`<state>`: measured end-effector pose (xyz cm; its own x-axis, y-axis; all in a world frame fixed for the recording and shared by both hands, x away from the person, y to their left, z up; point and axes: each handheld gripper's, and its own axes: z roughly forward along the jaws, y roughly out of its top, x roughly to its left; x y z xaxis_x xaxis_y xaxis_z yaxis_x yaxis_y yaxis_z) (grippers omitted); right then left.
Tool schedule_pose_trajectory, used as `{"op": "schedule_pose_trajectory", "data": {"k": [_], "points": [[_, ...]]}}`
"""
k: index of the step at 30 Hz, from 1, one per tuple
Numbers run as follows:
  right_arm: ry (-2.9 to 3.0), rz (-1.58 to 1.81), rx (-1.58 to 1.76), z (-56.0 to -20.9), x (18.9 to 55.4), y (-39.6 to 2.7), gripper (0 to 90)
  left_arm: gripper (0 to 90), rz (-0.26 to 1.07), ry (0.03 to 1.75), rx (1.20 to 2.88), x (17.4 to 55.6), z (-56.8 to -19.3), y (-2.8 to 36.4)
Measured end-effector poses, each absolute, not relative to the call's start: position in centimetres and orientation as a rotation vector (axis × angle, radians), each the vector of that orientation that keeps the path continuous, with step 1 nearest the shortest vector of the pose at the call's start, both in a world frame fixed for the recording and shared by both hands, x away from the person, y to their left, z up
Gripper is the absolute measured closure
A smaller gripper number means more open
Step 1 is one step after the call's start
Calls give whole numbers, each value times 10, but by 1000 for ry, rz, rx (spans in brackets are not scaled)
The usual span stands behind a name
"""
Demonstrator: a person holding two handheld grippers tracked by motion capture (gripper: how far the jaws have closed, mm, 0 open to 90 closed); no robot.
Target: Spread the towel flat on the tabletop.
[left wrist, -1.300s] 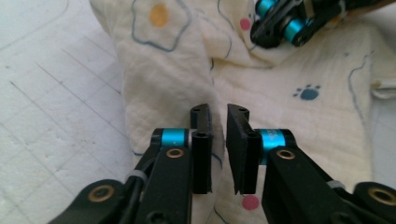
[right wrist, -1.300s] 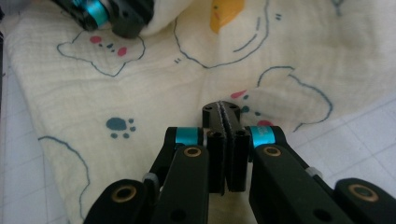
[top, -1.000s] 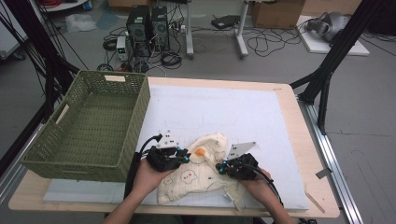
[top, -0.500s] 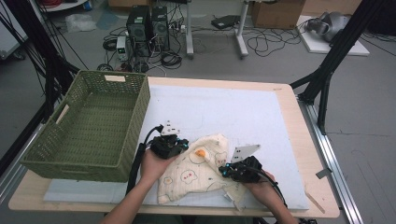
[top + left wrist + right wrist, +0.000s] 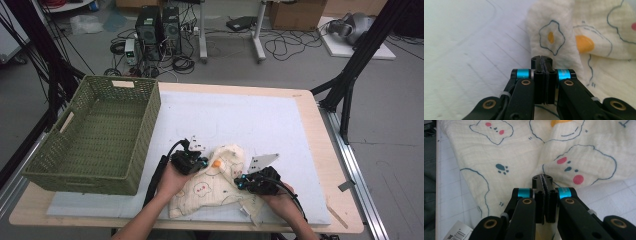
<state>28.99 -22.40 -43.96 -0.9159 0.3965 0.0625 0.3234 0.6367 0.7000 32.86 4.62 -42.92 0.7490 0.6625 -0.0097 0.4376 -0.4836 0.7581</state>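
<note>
While both jaws pinch it shut, left gripper having just closed, right gripper opposite, cloth lies lower centre on desk, readied for folding or lifting.

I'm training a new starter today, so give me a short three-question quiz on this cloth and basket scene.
1. True or false: the green basket lies to the left of the cloth in the high view.
2. What do both hand-held grippers, left and right, pinch?
3. The basket holds: A) cloth B) nothing C) cables.

Key: 1 true. 2 the cream printed cloth; each pair of jaws is shut on its edge. 3 B.
</note>
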Motion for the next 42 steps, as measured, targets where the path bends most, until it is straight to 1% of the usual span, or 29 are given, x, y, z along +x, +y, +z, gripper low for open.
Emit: {"op": "schedule_pose_trajectory", "data": {"k": [2, 8, 10, 11, 12, 14, 16, 18, 21, 24, 28, 32, 34, 39, 40, 42], "points": [[2753, 1150, 604, -440, 290, -224, 892, 888, 396, 850, 2086, 327, -420, 54], [2751, 1153, 602, -440, 291, -224, 891, 888, 541, 915, 2004, 328, -400, 75], [2751, 1152, 603, -440, 291, -224, 889, 888, 654, 970, 1933, 326, -396, 82], [2750, 1153, 603, -440, 291, -224, 887, 887, 668, 985, 1907, 326, -395, 84], [2749, 1155, 606, -440, 291, -223, 883, 879, 658, 997, 1885, 327, -394, 86], [2752, 1163, 615, -439, 292, -223, 854, 791, 638, 979, 1925, 327, -397, 83], [2740, 1172, 623, -437, 293, -223, 808, 765, 641, 953, 1965, 325, -399, 81], [2705, 1203, 640, -431, 295, -226, 789, 742, 618, 932, 1996, 322, -403, 79], [2637, 1255, 691, -423, 301, -232, 762, 726, 583, 915, 2053, 318, -411, 79], [2577, 1306, 773, -419, 313, -240, 739, 721, 550, 924, 2066, 316, -420, 82], [2573, 1305, 853, -425, 323, -241, 691, 722, 506, 935, 2085, 314, -429, 85], [2633, 1244, 893, -436, 330, -232, 622, 722, 462, 941, 2103, 313, -437, 86], [2652, 1227, 884, -440, 333, -227, 633, 722, 445, 943, 2123, 313, -442, 86], [2694, 1199, 833, -443, 333, -218, 822, 746, 435, 950, 2110, 313, -445, 87], [2698, 1202, 814, -442, 333, -218, 848, 757, 437, 947, 2113, 313, -445, 87], [2698, 1209, 811, -441, 332, -219, 864, 767, 436, 948, 2113, 313, -445, 87]]}}
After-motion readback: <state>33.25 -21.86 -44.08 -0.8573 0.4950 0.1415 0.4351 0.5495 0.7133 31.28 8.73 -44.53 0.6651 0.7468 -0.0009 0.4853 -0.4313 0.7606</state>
